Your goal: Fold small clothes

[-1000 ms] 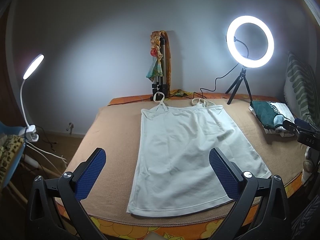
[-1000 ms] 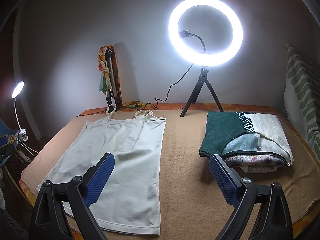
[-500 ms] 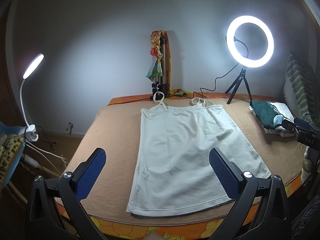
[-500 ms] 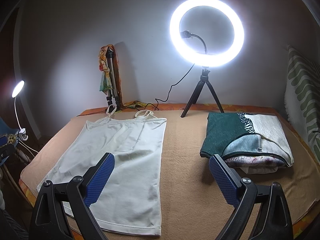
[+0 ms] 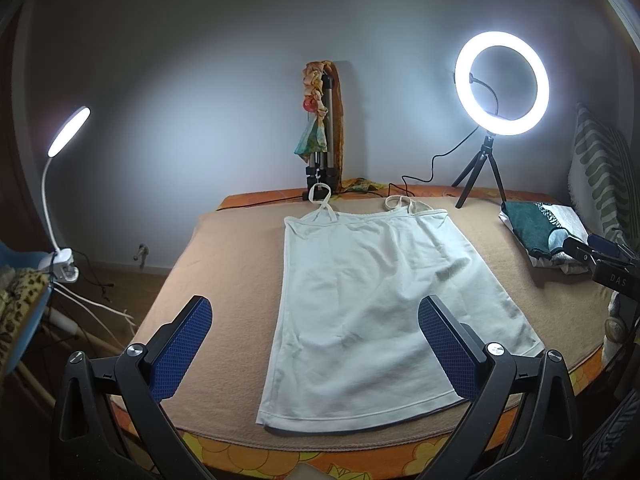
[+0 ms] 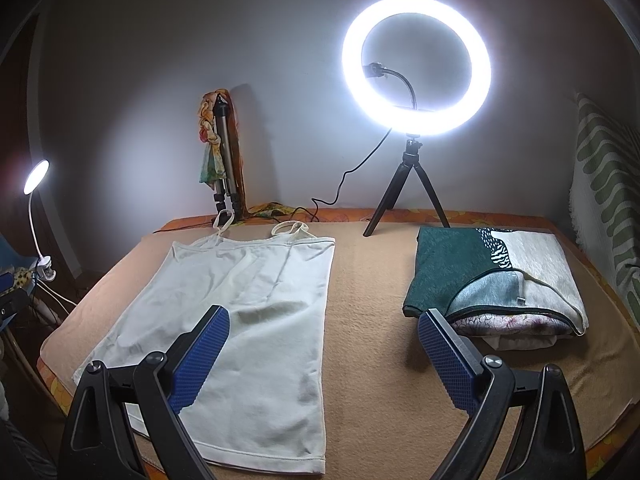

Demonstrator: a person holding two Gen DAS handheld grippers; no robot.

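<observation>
A white strappy top [image 5: 372,300] [image 6: 248,312] lies flat and unfolded on the tan blanket [image 5: 224,264] [image 6: 368,320], straps toward the wall, hem toward me. My left gripper [image 5: 316,344] hovers open above its lower half, holding nothing between its blue pads. My right gripper [image 6: 324,352] is open too, above the top's right edge and bare blanket. It also shows at the right edge of the left wrist view [image 5: 600,256]. A stack of folded clothes [image 6: 492,280] [image 5: 544,232], green on top, sits at the right.
A lit ring light on a small tripod [image 6: 416,68] [image 5: 500,84] stands at the back, its cable trailing left. A folded tripod wrapped in a scarf [image 5: 322,128] [image 6: 220,152] leans on the wall. A clip lamp [image 5: 66,132] glows at the left. A green-patterned pillow [image 6: 604,184] lines the right.
</observation>
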